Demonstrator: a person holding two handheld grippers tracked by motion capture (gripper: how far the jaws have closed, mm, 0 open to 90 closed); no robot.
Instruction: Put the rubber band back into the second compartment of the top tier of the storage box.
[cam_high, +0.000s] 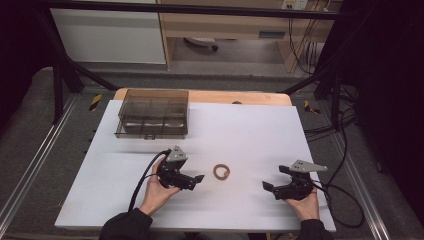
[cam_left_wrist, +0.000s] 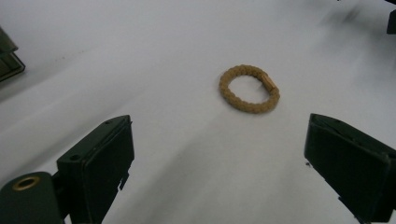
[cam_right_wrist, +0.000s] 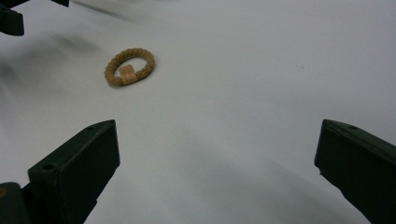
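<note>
Both pairs of jaws stand wide apart with nothing between them. The left gripper (cam_high: 192, 176) rests low over the white counter (cam_high: 250, 125), held in the person's left hand (cam_high: 157, 192), and its jaws point toward a small tan braided bracelet (cam_high: 221, 172) that lies flat on the counter just beside them. In the left gripper view the bracelet (cam_left_wrist: 249, 88) sits ahead of the jaws, nearer the right one, clear of both, with a lighter clasp piece on its far right edge. The right gripper (cam_high: 276, 181), held in the right hand (cam_high: 305, 202), is set farther from the bracelet, on its other side. In the right gripper view the bracelet (cam_right_wrist: 129, 66) lies ahead and to the left, its small square tag facing the camera. A smoky clear plastic organizer box (cam_high: 152, 114) with divided compartments stands at the far left of the counter, well apart from the bracelet and both grippers.
</note>
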